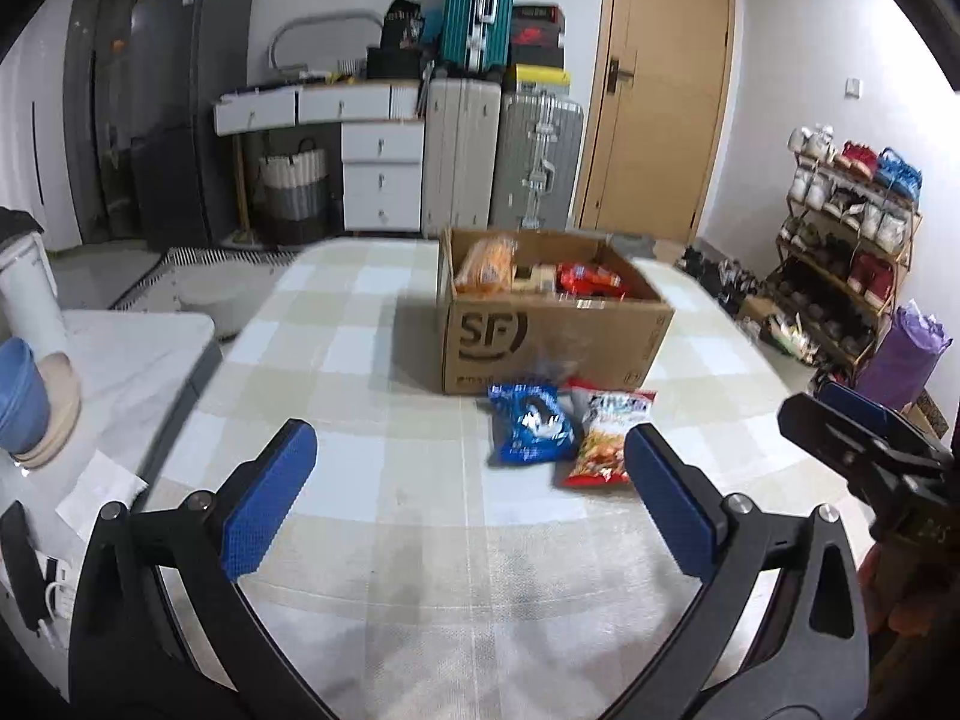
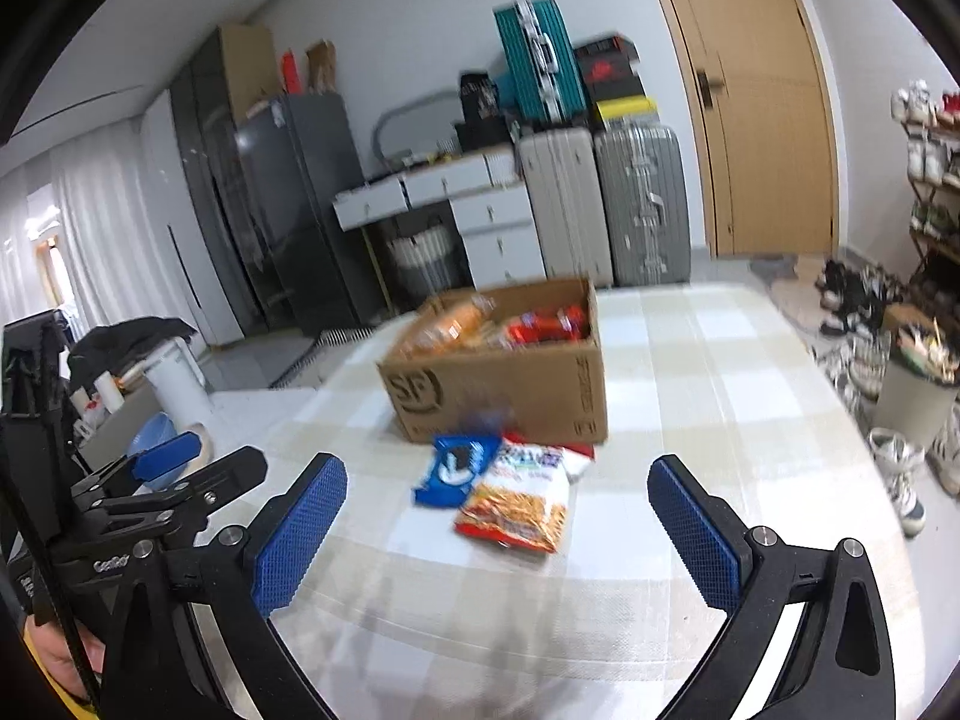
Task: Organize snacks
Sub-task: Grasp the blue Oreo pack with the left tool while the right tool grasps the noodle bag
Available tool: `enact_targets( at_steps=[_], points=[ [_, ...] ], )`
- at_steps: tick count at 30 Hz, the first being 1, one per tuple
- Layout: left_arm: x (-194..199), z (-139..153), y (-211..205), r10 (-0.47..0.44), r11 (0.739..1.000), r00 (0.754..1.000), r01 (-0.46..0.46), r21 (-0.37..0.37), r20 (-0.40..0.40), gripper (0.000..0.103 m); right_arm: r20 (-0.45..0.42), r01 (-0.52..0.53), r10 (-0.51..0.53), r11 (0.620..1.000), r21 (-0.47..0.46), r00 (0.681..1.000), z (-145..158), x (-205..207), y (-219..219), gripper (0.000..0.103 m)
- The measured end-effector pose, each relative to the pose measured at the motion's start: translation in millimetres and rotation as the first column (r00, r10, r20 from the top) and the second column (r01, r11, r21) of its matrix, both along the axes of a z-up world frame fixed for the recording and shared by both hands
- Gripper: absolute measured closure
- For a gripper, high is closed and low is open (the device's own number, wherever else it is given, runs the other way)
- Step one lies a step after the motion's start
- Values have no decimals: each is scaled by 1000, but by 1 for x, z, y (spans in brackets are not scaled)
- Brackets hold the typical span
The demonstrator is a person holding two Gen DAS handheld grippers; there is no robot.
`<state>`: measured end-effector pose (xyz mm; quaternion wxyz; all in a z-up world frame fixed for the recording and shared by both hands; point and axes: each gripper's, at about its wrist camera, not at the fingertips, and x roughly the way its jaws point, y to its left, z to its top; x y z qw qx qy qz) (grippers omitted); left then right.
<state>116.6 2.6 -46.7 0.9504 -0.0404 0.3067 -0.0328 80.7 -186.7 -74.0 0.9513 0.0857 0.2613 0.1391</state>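
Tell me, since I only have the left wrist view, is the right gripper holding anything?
Observer: No. The right gripper is open, fingers spread wide with nothing between them.
Operator: What's on the floor past the table's right edge?
Observer: A waste bin stuffed with scraps stands there, with loose sneakers around it.

At the frame's centre a cardboard box (image 2: 498, 387) filled with snacks is seen on the checked tablecloth (image 2: 690, 420). Just below it lie a blue packet (image 2: 453, 471) and an orange bag (image 2: 519, 501), touching.
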Motion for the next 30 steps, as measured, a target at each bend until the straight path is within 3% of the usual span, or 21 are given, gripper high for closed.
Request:
enact_targets(
  at_steps=[13, 18, 21, 28, 30],
  points=[
    [91, -83, -14, -9, 1000, 985, 12, 13, -174, 1, -252, -79, 79, 997, 7, 964, -73, 115, 19, 2],
    [113, -101, -16, -20, 1000, 978, 23, 14, -208, 1, -348, -83, 82, 996, 13, 934, -98, 148, 28, 21],
    [122, -106, -16, -15, 1000, 975, 18, 11, -223, 1, -390, -92, 100, 995, 39, 915, -111, 159, 30, 26],
    [139, -110, -18, -18, 1000, 970, 22, 14, -244, 1, -366, -86, 120, 990, 109, 923, -111, 160, 20, 48],
    [144, -112, -20, -21, 1000, 968, 26, 15, -250, 1, -357, -81, 129, 986, 148, 925, -112, 159, 13, 50]
  ],
)
